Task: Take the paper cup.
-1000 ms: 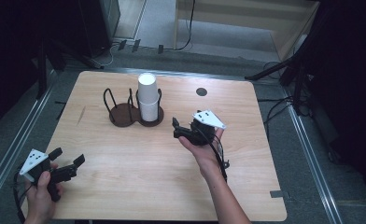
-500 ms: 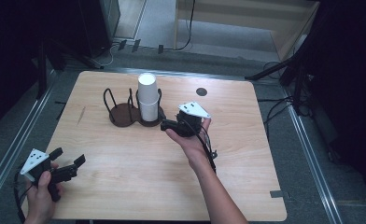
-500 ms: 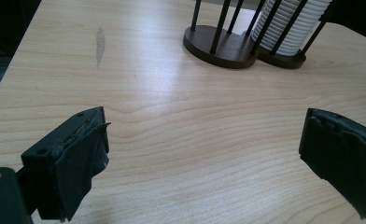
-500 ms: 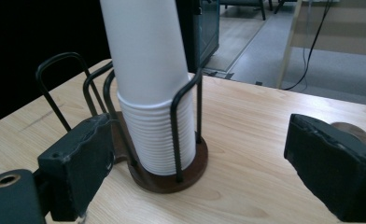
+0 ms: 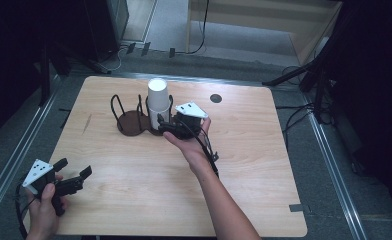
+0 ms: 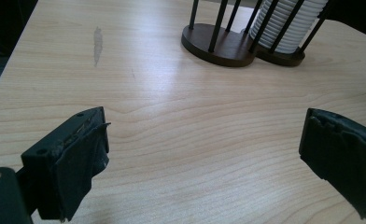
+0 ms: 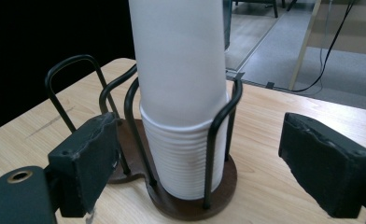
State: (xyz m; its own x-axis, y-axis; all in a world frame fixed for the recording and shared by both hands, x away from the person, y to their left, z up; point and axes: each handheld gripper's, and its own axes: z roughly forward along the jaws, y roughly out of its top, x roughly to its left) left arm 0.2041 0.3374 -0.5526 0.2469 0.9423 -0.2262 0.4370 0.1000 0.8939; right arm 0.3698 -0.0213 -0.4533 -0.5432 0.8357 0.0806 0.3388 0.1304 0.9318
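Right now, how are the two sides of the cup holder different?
The right side holds a tall stack of white cups; the left side holds none, so its brown base shows. The right gripper sits at the right side, jaws open towards the cups; nothing is near the left side. Both share dark wire loops and round brown bases.

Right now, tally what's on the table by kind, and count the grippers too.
Wire cup holder with two bays: 1
Stack of white paper cups, in the holder's right bay: 1
Handheld grippers, left gripper and right gripper: 2
Total: 4
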